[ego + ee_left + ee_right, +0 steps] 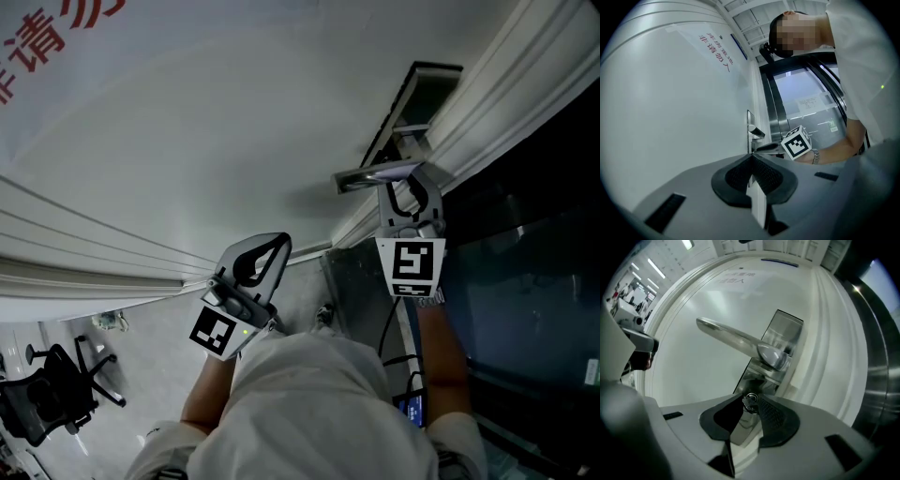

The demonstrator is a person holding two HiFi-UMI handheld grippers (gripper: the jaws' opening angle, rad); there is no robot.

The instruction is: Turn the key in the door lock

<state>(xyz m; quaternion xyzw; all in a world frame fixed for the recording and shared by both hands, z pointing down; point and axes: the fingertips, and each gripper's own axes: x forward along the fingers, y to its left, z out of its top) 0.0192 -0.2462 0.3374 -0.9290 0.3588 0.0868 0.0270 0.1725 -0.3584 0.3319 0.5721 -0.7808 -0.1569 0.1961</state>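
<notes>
While the right gripper (pixel 410 187) reaches out on a stretched forearm toward 12 o'clock in the head view, just under the door handle (pixel 375 174), its jaws are pinched on the small key (pixel 750 402). This key sits in the lock plate (pixel 774 352) at about 7 o'clock from the handle's hub. At 8 o'clock from the right one, the left gripper (pixel 270 247) points to 1 o'clock at the white door (pixel 234 122), its jaws pressed together on nothing.
</notes>
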